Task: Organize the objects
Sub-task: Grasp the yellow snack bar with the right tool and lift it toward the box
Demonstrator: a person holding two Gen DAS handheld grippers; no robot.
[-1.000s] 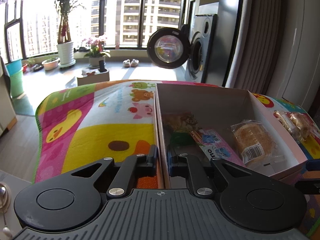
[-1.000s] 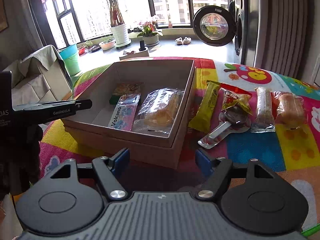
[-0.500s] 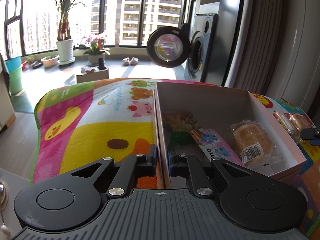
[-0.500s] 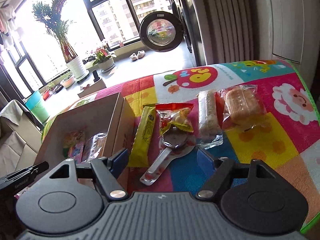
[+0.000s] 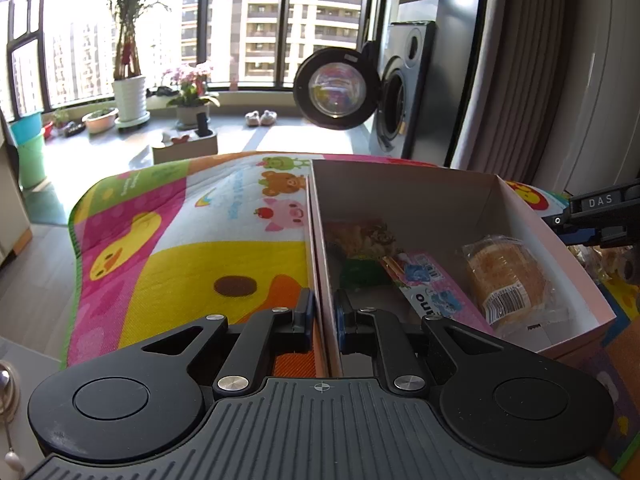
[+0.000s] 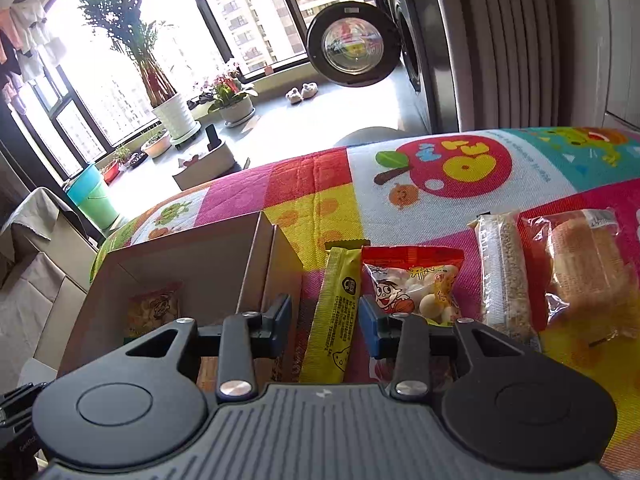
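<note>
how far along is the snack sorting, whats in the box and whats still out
Done: the open cardboard box already holds a wrapped bread bun, a pink snack packet and a yellow-green bag.

In hand: the left gripper is clamped on the box wall; the open right gripper straddles the long yellow bar.

Left on the mat: the red candy bag, the grain bar and the clear-wrapped cake.

One cardboard box (image 5: 532, 216). Inside box, three packets: snack bag (image 5: 362, 236), pink pack (image 5: 434, 284), wrapped bun (image 5: 506, 276). Outside on mat (image 6: 400, 216), four packets: yellow bar (image 6: 334, 320), red snack bag (image 6: 416, 284), grain bar (image 6: 506, 276), wrapped cake (image 6: 588, 272). Two potted plants by window, one pair of slippers (image 6: 302, 92), one washing machine.
</note>
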